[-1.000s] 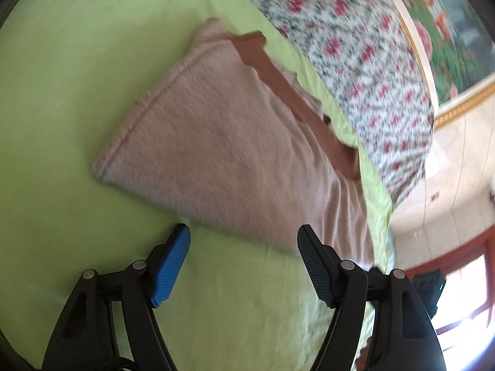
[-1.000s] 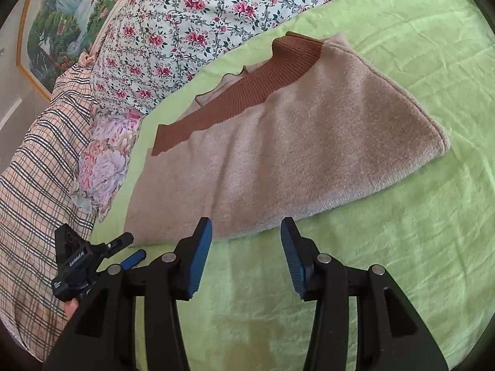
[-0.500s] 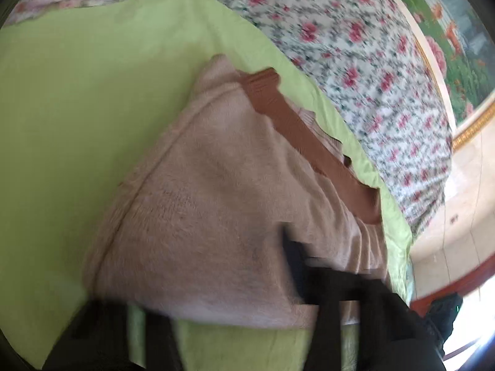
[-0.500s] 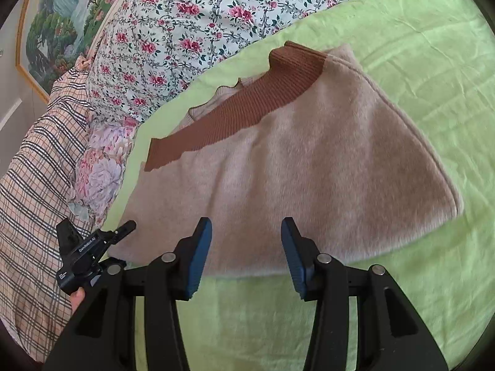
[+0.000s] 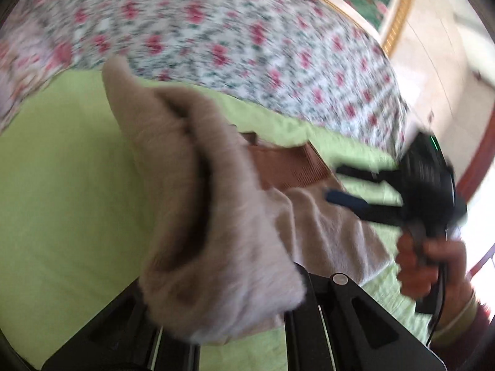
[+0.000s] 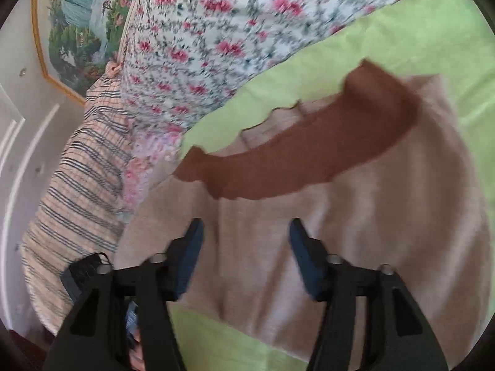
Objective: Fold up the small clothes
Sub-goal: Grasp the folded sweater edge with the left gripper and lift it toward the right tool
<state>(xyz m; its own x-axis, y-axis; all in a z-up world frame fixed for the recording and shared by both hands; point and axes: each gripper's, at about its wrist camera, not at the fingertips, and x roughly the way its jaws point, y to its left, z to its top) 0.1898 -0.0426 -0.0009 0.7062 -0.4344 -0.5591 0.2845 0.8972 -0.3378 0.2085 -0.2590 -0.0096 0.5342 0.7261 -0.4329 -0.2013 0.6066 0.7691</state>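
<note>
My pads [image 6: 188, 256]: blue | knit garment [image 6: 371, 216]: beige, brown ribbed band [image 6: 294, 167] | sheet [image 5: 62, 201]: lime green | quilt [image 6: 216, 31]: white, pink floral | cloth [image 6: 80, 185]: striped plaid

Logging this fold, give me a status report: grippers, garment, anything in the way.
Left hand-held gripper gripping beige sweater, lifting its corner. Right hand-held gripper open over sweater. Floral bedding beside it, not blocking.

Beige sweater [image 6: 355, 216], brown-ribbed, one edge lifted, bunched.
</note>
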